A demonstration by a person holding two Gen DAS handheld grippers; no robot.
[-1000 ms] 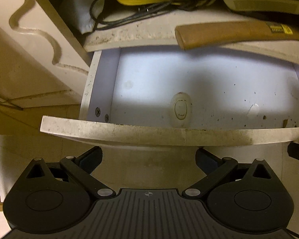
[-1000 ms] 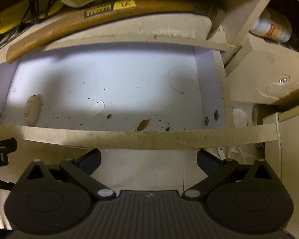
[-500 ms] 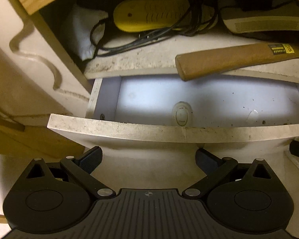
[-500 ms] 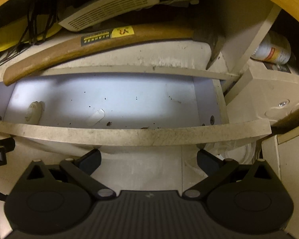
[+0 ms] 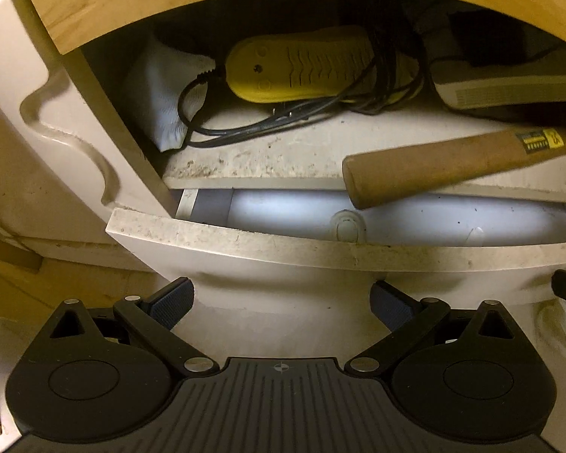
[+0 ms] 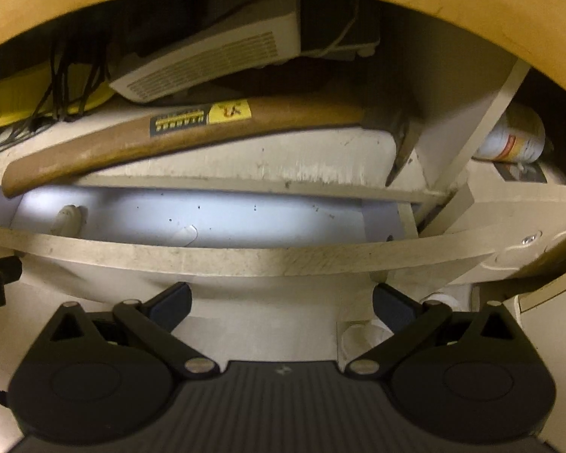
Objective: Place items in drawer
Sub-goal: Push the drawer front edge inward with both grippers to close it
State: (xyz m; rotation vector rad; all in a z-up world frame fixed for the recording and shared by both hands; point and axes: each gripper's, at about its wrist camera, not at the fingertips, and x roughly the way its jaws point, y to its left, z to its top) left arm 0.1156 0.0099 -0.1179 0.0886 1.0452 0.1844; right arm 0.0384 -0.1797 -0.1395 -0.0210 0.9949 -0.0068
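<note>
1. Both grippers are empty: the left gripper [image 5: 281, 298] has its jaws spread wide with nothing between them, and the right gripper [image 6: 281, 300] is spread just as wide and also holds nothing.
2. Each gripper faces the front panel of the drawer [image 5: 320, 247], which stands pulled out with its pale, speckled floor lit. A small white oval object [image 5: 345, 228] lies on that floor, behind the front panel and left of centre.
3. Judged from this, the step in hand is the reach for the first item; the drawer is open and ready, and no shelf item has gone in yet.
4. The hammer [image 6: 177, 132] lies on the shelf directly above the drawer, its wooden handle end jutting past the shelf edge over the drawer opening and its head toward the drawer's right side.
5. Relative to the drawer, the hammer is above and beyond both grippers, well apart from their fingertips; the handle end is nearer the left gripper.
6. Further back above the drawer sit a yellow device [image 5: 302, 66] tangled in black cords [image 5: 245, 120] and a white vented box [image 6: 211, 64].
7. The next move likely calls for raising a gripper over the drawer front, straddling the handle, then closing firmly, since the heavy head may tip it.
</note>
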